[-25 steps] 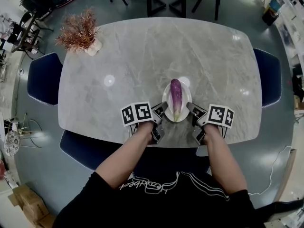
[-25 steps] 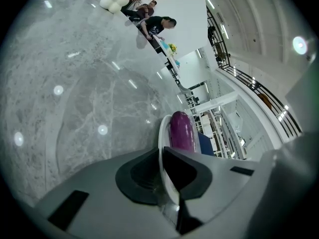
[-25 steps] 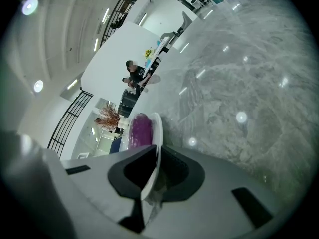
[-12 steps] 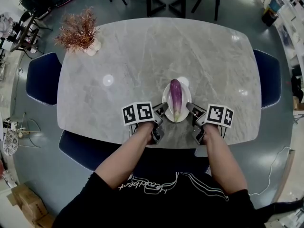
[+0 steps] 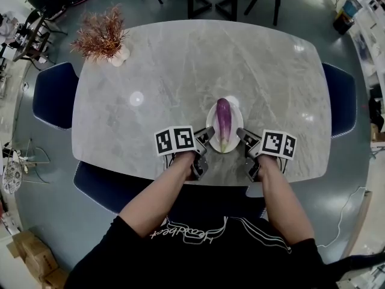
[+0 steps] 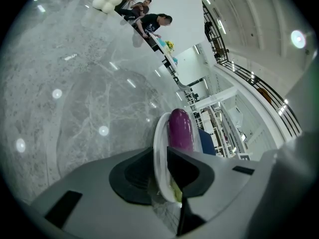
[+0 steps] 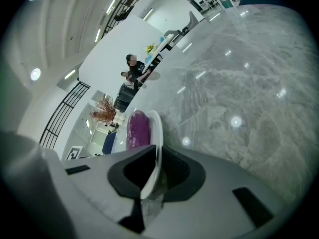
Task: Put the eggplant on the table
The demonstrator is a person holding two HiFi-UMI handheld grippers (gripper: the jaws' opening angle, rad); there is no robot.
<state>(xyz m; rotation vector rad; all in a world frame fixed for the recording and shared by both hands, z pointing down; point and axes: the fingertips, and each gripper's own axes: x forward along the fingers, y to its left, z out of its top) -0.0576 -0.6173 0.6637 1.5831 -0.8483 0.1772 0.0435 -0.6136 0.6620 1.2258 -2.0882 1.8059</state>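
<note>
Eggplant (image 5: 224, 124) lies lengthwise on the white plate (image 5: 210, 122), near the front edge of the table (image 5: 180, 71). Over the last second nothing much has budged (the plate sits just where it did). The left gripper (image 5: 206, 136) is clamped on the plate's left rim and the right gripper (image 5: 241, 135) on its right rim, each pinching the edge between its jaws. Whether the plate rests on the marble or hangs just above it, I can't tell. By my reckoning the carrying is finished and only the letting go remains.
</note>
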